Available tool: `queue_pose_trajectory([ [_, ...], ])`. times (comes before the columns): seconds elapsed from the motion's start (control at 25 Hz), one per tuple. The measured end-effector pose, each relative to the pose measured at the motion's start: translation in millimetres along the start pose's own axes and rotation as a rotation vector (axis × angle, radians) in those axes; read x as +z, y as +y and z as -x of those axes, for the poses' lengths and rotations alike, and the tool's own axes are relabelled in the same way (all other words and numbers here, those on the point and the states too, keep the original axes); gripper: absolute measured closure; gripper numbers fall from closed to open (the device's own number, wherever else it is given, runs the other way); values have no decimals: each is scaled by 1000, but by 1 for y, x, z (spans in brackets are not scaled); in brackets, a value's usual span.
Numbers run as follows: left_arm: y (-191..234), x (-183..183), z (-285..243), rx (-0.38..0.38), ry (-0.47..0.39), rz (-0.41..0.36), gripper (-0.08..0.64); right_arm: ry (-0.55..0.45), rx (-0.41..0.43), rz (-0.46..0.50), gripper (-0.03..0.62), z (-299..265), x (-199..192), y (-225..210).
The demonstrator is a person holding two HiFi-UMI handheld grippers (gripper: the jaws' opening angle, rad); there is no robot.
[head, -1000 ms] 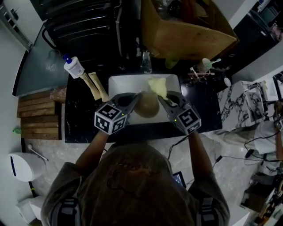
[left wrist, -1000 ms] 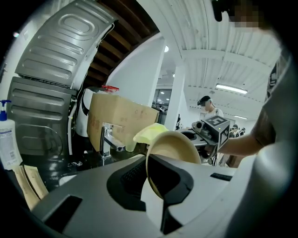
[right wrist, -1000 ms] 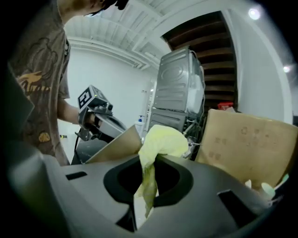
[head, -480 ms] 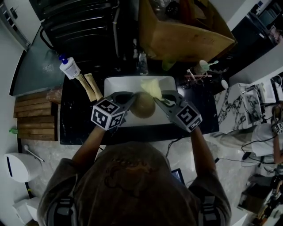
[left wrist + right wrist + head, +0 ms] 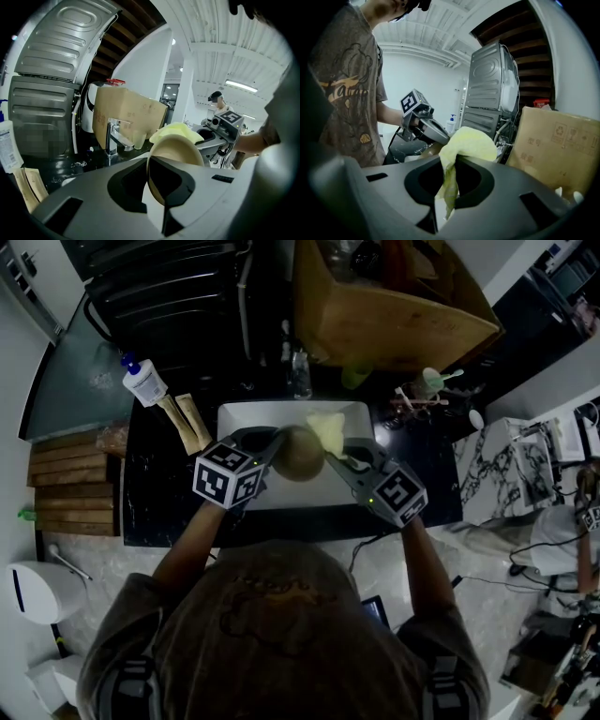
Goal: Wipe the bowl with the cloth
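A tan bowl [image 5: 299, 453] is held tilted over the white sink [image 5: 246, 419], its rim pinched in my left gripper [image 5: 272, 445], which is shut on it. In the left gripper view the bowl [image 5: 177, 150] stands on edge between the jaws. My right gripper [image 5: 339, 454] is shut on a pale yellow cloth [image 5: 327, 430] that lies against the bowl's far right side. In the right gripper view the cloth [image 5: 464, 145] bunches above the jaws and hangs down between them, with the left gripper [image 5: 440, 136] just behind it.
A white pump bottle [image 5: 142, 382] and tan packets [image 5: 187, 424] lie left of the sink on the black counter. A faucet [image 5: 114, 136] and a cardboard box [image 5: 394, 306] stand behind it. Small cups [image 5: 429, 382] sit at the right; wooden slats [image 5: 73, 486] at the left.
Both grippers have shifted slightly toward the back of the sink with the bowl and the cloth; the cloth stays pressed against the bowl.
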State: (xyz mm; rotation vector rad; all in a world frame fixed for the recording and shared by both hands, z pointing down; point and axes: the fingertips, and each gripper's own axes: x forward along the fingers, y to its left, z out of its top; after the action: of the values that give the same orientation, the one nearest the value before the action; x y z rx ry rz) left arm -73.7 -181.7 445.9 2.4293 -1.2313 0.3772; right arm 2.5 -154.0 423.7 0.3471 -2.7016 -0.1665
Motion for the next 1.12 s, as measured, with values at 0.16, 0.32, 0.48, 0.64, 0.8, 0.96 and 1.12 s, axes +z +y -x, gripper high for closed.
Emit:
queue_pose_trajectory([
  [0.16, 10, 3, 0, 27, -16, 24, 539, -4, 10, -20, 560, -1, -4, 4],
  [0.32, 16, 9, 0, 47, -42, 38, 540, -21, 13, -44, 560, -1, -8, 7],
  [0.48, 22, 12, -1, 72, -74, 67, 540, -24, 11, -54, 560, -4, -10, 13],
  [0.64, 26, 14, 0, 85, -93, 88, 538, -38, 22, -86, 560, -7, -13, 22],
  [0.8, 27, 18, -2, 94, -102, 89, 538, -29, 28, -95, 560, -10, -15, 28],
  [0.96, 28, 21, -3, 99, -120, 102, 540, -41, 36, -121, 560, -15, -14, 38],
  [1.12, 25, 23, -7, 78, -124, 134, 540, -52, 31, -138, 560, -20, -12, 45],
])
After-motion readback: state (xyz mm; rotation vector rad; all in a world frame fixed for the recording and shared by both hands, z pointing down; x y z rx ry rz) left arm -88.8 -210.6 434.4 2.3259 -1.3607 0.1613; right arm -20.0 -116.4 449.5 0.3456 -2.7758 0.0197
